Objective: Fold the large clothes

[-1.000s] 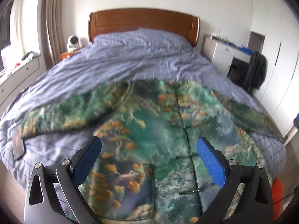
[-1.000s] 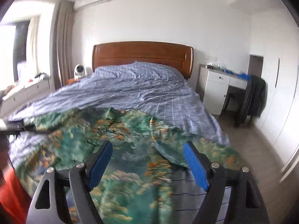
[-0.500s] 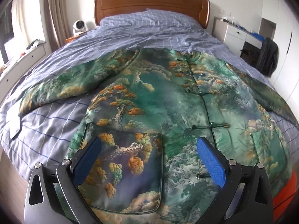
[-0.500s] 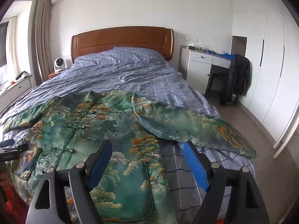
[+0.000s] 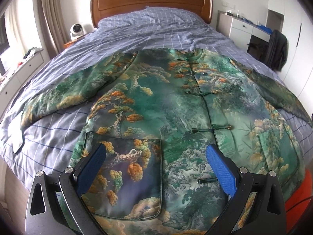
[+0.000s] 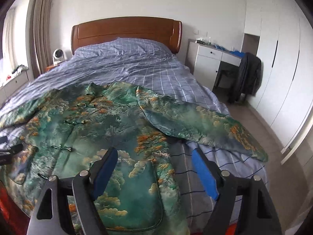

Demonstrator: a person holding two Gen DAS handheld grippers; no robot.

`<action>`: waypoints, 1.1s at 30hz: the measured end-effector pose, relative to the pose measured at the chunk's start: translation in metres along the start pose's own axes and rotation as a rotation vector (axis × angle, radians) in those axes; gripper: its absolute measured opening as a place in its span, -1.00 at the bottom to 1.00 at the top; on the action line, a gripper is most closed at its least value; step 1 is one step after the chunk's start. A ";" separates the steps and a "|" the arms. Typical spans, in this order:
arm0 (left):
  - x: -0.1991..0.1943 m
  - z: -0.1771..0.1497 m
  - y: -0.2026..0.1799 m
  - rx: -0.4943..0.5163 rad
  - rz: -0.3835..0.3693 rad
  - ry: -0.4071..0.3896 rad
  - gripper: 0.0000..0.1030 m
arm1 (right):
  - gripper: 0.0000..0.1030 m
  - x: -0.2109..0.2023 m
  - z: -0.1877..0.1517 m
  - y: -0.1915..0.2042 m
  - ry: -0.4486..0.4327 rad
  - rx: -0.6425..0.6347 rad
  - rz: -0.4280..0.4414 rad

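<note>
We see one large jacket point(image 5: 166, 101) spread flat, front up, across the foot half of a bed point(image 5: 156, 31) — a glossy, satin-like fabric printed with green mountains, pale clouds and orange-leaved pines, slightly puffed as if padded. Its front closes along a dark centre seam with knotted frog fastenings; we count at least four of them in the left wrist view. Two rounded patch pockets sit low on the front, one on each side, each edged with dark piping. Both sleeves lie out sideways over the bedcover, a soft, creased lilac cotton crossed by a thin grid of lines. Behind it stands one curved headboard point(image 6: 127, 33) of polished reddish wood. Our left gripper point(image 5: 156, 164) hangs over the hem by one pocket, its two textured blue pads standing wide apart with nothing between them. Our right gripper point(image 6: 154, 168) hovers over the jacket's other side edge — its jaws likewise spread wide and holding nothing, one pad above the print, the other above the checked cover.
</note>
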State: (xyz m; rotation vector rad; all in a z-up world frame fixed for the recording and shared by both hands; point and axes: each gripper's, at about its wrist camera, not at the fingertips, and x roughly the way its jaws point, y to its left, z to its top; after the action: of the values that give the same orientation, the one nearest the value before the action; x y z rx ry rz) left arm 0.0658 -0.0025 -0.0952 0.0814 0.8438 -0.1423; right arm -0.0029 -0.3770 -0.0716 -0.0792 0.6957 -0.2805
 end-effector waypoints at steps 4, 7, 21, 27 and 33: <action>-0.001 0.002 -0.001 0.013 0.007 0.005 0.98 | 0.55 0.002 0.004 0.005 0.019 -0.019 -0.013; -0.005 0.003 -0.005 0.032 0.022 0.005 0.98 | 0.55 0.002 0.009 0.008 0.029 -0.028 -0.017; -0.022 0.011 -0.007 0.054 0.038 -0.039 0.99 | 0.67 0.005 0.025 0.002 0.051 -0.047 -0.098; -0.026 0.013 -0.007 0.050 0.022 -0.045 1.00 | 0.67 0.010 0.023 0.000 0.066 -0.054 -0.140; -0.026 0.014 -0.004 0.019 -0.036 -0.036 1.00 | 0.67 0.012 0.024 -0.003 0.070 -0.071 -0.186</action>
State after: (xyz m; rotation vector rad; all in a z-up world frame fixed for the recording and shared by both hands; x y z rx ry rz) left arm 0.0586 -0.0060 -0.0661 0.0818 0.8086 -0.1850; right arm 0.0205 -0.3839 -0.0605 -0.2035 0.7694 -0.4380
